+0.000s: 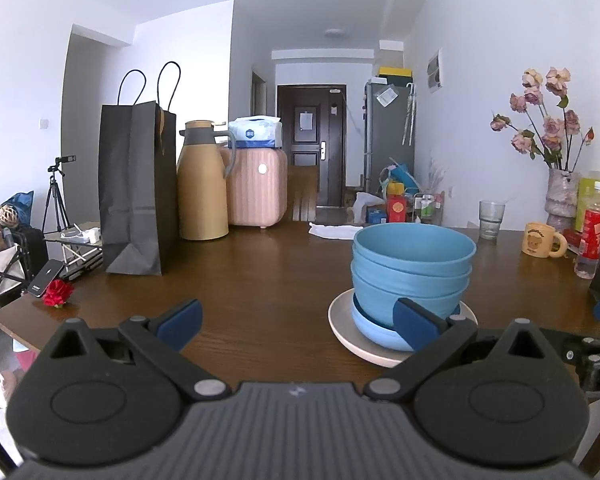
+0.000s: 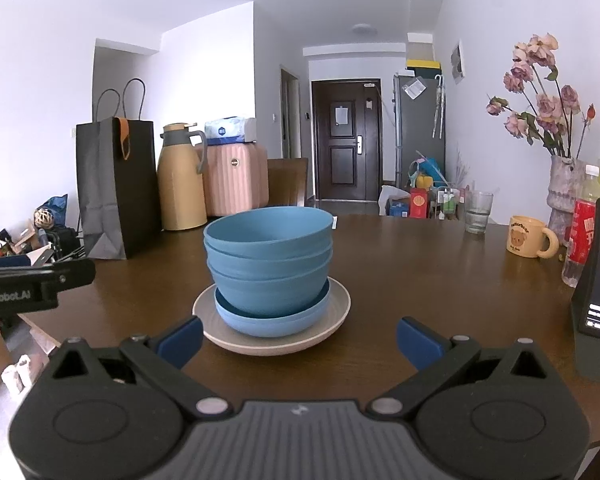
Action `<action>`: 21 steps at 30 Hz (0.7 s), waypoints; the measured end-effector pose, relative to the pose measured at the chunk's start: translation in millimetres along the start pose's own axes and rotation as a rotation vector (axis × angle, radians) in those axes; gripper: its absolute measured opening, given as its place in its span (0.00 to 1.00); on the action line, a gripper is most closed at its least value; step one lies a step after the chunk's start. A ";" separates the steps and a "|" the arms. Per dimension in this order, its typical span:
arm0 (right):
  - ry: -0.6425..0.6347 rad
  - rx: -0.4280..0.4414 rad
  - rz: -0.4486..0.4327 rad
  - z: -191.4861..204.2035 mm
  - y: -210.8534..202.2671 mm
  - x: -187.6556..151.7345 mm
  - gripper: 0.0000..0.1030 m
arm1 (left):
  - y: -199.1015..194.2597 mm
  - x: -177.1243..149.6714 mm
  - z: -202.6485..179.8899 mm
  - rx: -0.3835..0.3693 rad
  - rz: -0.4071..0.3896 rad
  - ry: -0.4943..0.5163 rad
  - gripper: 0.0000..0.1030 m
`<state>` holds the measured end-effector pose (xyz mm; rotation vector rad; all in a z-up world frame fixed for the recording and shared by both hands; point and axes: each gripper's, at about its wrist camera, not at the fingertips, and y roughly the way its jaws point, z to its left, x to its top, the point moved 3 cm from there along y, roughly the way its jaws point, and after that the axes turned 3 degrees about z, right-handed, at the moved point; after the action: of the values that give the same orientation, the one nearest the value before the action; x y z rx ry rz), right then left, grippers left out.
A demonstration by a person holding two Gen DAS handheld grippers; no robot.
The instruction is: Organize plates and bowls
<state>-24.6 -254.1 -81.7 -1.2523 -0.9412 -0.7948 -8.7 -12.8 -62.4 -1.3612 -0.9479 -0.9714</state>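
Right claw point(image 2: 298, 340) spread, empty; bowls point(image 2: 269, 264) stacked upright on plate point(image 2: 336, 312), just ahead, slightly left of centre. Left claw point(image 1: 296, 322) spread, empty; same stack ahead-right, by right finger. Right claw better lined up.

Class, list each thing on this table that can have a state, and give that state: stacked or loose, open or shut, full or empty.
blue bowls: nested, upright
blue dish: under bowls, on plate
cream plate: flat on table
left gripper: open, empty
right gripper: open, empty
glass: upright, some water
thermos jug: upright, lid on
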 end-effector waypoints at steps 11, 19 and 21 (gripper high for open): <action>0.005 -0.004 -0.003 -1.6 -0.6 -1.4 1.00 | -0.9 -2.2 2.5 0.002 -0.006 0.000 1.00; 0.004 -0.002 -0.001 -0.7 -0.4 -2.1 1.00 | -1.5 -1.8 1.6 0.000 -0.007 -0.002 1.00; 0.005 -0.002 -0.001 -0.6 -0.4 -2.1 1.00 | -1.9 -1.7 1.5 -0.002 -0.009 -0.001 1.00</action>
<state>-25.7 -254.8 -83.5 -1.2512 -0.9378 -0.7997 -11.0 -11.2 -63.5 -1.3609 -0.9544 -0.9785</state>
